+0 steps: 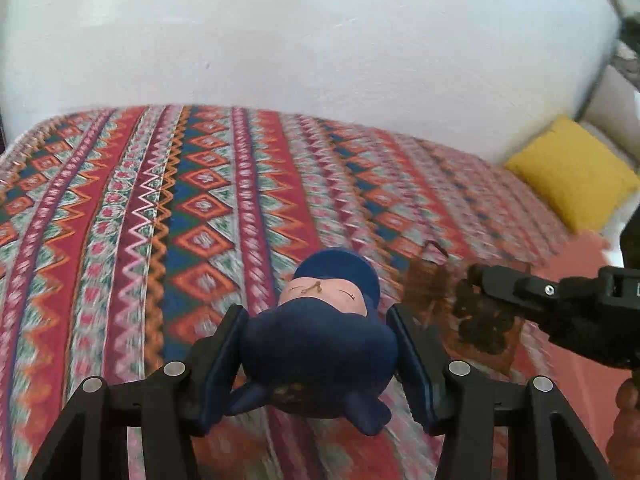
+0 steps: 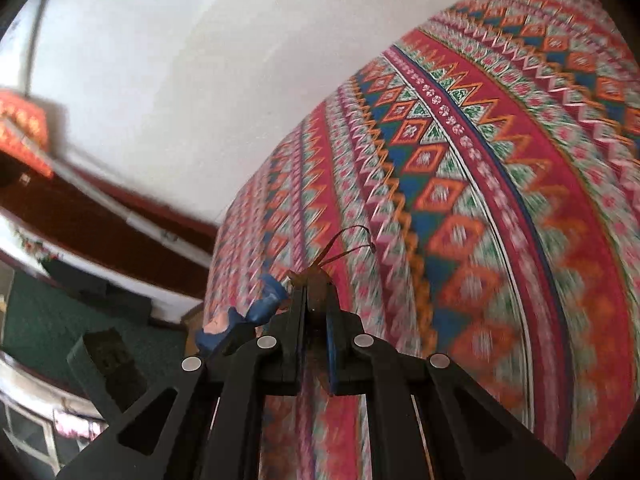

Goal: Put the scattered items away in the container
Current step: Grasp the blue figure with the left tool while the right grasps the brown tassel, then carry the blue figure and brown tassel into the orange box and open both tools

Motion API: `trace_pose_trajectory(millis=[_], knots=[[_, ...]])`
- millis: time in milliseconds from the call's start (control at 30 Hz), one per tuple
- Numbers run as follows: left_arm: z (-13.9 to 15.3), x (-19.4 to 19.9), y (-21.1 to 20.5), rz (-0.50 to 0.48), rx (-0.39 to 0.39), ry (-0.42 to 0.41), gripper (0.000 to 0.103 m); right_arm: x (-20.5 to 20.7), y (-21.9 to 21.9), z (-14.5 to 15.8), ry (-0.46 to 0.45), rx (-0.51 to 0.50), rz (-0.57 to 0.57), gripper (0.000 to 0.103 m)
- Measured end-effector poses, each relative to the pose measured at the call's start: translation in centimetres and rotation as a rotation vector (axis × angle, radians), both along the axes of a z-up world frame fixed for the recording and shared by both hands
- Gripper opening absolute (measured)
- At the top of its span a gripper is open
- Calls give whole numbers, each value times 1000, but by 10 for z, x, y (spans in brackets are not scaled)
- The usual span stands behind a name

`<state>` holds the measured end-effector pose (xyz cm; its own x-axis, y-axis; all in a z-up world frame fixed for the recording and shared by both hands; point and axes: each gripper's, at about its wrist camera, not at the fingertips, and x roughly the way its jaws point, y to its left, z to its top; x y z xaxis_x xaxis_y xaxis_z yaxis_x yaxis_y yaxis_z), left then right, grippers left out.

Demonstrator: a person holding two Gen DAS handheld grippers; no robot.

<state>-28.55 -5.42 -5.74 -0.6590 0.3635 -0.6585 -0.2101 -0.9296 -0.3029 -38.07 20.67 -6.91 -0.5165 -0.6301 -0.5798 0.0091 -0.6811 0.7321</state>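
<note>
**Two toys lifted, no container in sight**

The left gripper [image 1: 316,340] clamps a blue plush toy [image 1: 320,344] by the body above the patterned bedspread [image 1: 160,200]. The right gripper [image 2: 314,312] pinches a small brown tasselled item [image 2: 316,280]. Best to carry both steadily and release only over the container, which neither view shows

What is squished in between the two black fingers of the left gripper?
A blue plush toy, clamped in the left gripper, as the left wrist view shows.
</note>
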Motion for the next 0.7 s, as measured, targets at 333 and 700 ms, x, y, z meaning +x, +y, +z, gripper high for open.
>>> trace_pose_trajectory(millis=[333, 700], knots=[[89, 137, 15, -52, -44, 179, 61, 151, -14, 95, 177, 92, 61, 8], [151, 215, 87, -162, -112, 307, 61, 279, 40, 166, 315, 122, -4, 8]])
